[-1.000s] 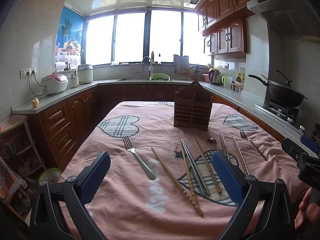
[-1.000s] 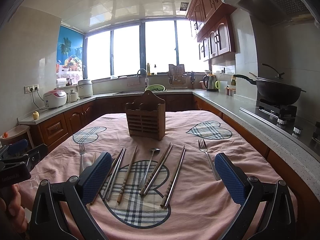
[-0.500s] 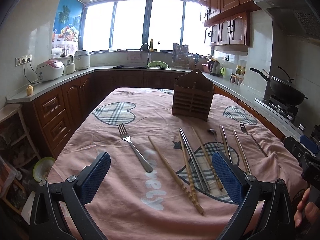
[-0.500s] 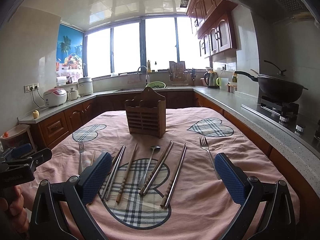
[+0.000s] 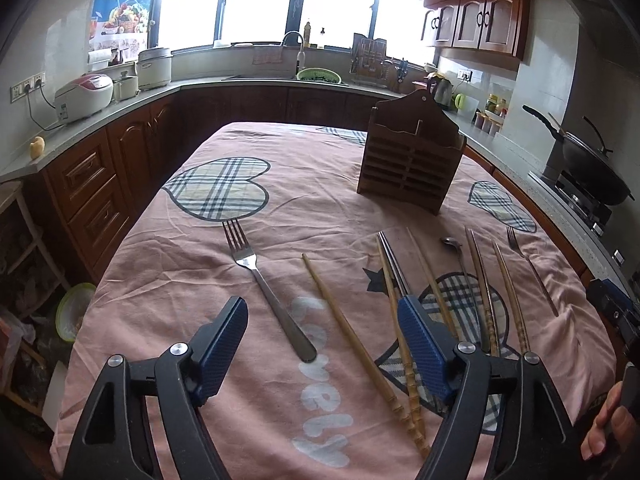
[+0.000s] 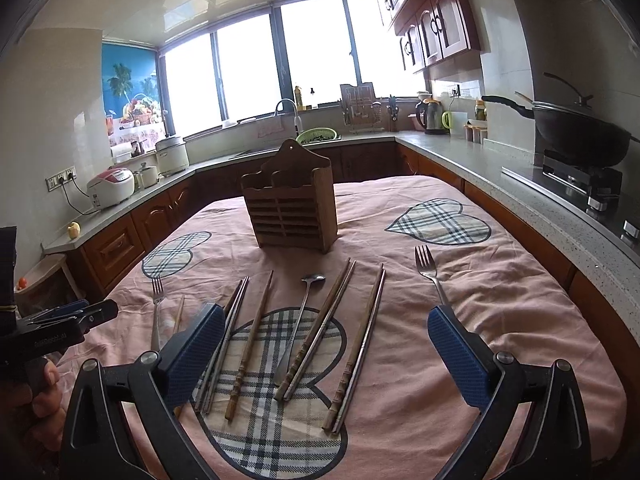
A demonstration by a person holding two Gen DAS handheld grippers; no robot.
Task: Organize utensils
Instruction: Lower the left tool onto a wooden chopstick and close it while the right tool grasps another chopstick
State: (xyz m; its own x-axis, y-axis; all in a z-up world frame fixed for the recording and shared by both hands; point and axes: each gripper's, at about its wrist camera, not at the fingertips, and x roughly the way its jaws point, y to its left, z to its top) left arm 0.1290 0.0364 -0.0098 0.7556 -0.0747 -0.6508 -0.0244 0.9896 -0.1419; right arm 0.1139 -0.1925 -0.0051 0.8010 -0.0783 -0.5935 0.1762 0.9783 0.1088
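Note:
A slatted wooden utensil holder (image 5: 412, 164) (image 6: 292, 208) stands upright mid-table. In front of it lie several chopsticks (image 5: 352, 332) (image 6: 360, 344), wooden and metal, a spoon (image 6: 300, 320) (image 5: 454, 246) and two forks. My left gripper (image 5: 322, 350) is open and empty, low over the left fork (image 5: 268, 288), whose handle lies between the fingers. My right gripper (image 6: 326, 354) is open and empty above the chopsticks and spoon. The right fork (image 6: 430, 276) lies by its right finger (image 6: 460, 356).
The table wears a pink cloth with plaid hearts (image 6: 440, 224). Counters with wooden cabinets ring the table. A wok (image 6: 576, 132) sits on the stove at right. A rice cooker (image 5: 86, 96) stands at left. My left gripper also shows in the right wrist view (image 6: 76, 316).
My left gripper has dropped and tilted down toward the left fork, and its fingers stand closer together. My right gripper has lowered slightly over the chopsticks.

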